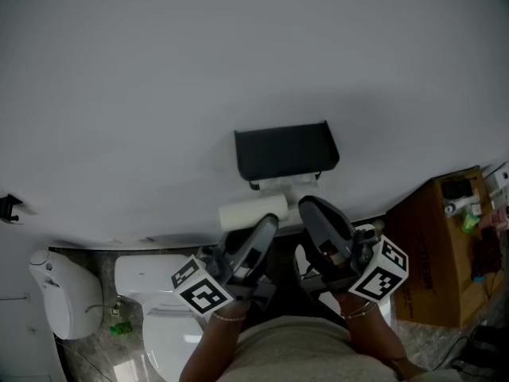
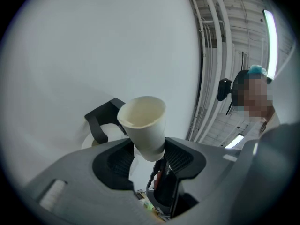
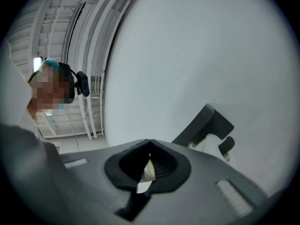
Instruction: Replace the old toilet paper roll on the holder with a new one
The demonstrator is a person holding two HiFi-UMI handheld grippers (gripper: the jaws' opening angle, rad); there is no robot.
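Note:
A black toilet paper holder is fixed to the white wall, and something white shows just beneath its cover. My left gripper is shut on a cream cardboard tube, held just below and left of the holder. In the left gripper view the hollow tube stands up between the jaws of my left gripper, with the holder behind it. My right gripper is shut and empty, its tips just under the holder. In the right gripper view the tips of my right gripper meet, and the holder is up to the right.
A white toilet stands below on the left, with a white bin beside it and a small green thing on the floor. A brown cardboard box with small items sits at the right.

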